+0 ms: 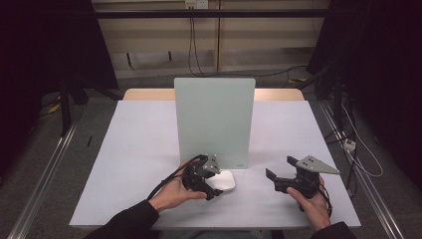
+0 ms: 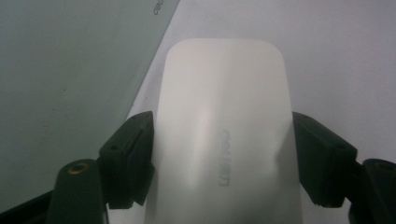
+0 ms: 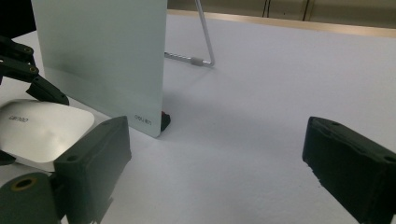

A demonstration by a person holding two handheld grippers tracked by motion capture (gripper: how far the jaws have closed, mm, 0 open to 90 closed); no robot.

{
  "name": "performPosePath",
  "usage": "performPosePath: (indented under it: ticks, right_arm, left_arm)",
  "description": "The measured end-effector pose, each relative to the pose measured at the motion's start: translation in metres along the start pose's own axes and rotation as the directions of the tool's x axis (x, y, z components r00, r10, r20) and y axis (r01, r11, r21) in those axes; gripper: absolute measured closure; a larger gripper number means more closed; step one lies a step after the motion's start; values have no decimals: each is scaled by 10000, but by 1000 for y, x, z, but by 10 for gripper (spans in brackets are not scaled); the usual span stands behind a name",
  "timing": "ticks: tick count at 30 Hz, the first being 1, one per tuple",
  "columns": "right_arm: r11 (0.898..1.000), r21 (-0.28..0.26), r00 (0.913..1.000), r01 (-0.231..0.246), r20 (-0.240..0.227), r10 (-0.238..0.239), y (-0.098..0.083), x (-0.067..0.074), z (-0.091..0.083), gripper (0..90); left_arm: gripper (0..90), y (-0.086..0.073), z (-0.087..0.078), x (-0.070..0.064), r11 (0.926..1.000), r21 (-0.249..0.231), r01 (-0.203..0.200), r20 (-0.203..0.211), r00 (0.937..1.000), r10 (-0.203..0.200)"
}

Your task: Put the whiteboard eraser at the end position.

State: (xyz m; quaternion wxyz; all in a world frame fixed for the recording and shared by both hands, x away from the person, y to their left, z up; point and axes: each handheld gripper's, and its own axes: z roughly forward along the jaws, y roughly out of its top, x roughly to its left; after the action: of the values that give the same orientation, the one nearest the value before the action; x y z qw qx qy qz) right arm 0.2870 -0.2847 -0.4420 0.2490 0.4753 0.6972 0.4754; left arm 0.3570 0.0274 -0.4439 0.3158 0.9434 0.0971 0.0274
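Left gripper view looks down on the flat white rounded-rectangle mouse, clamped at its two long sides by the left gripper; it lies on the white tabletop, just before the pale green upright board. Smooth, hard and light, it could slip; mid-side is the sound hold. "Lenovo" marks its top, "deli" the board's corner. Right gripper hovers near, jaws apart, empty

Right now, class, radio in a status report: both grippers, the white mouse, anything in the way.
Left gripper shut on white mouse. Right gripper open, holding nothing. Upright pale board stands just behind the mouse.
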Motion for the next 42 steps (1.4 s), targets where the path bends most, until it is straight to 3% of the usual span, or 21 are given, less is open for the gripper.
performPosePath:
  ticks: [8, 16, 24, 25, 27, 31, 34, 39, 42]
  right_arm:
    - [10000, 19, 10000, -46, 18, 46, 0, 0, 0, 77]
    - [10000, 33, 10000, -81, 35, 81, 0, -1, 1, 77]
    - [10000, 32, 10000, -89, 14, 89, 0, -1, 1, 77]
    - [10000, 24, 10000, -95, -4, 95, 0, -1, 1, 77]
    - [10000, 25, 10000, -93, 22, 93, -1, -1, 1, 77]
    - [9999, 17, 9999, -121, 23, 121, -1, -2, 1, 77]
    - [10000, 22, 10000, -85, 16, 85, -1, -1, 1, 76]
    - [9999, 32, 9999, -107, 18, 107, 0, -1, 2, 76]
    - [10000, 36, 10000, -73, 19, 72, 0, -1, 2, 76]
  left_arm:
    - [106, 1, -7, 1, 9990, -428, 141, -285, 9995, -153]
    - [71, 1, -8, 2, 9983, -581, 85, -502, 9987, -114]
    - [67, -2, -11, 2, 9957, -850, 355, -611, 9973, -407]
    - [66, -1, -14, 2, 9953, -909, 331, -804, 9959, -404]
    - [66, -2, -17, 3, 9908, -1319, 301, -564, 9977, -378]
    - [65, -2, -23, 4, 9855, -1666, 334, -700, 9965, -456]
    - [56, -2, -29, 5, 9779, -1995, 620, -850, 9931, -803]
    - [57, -4, -38, 8, 9606, -2595, 993, -1052, 9859, -1304]
    - [59, -5, -43, 9, 9506, -2961, 935, -1070, 9857, -1302]
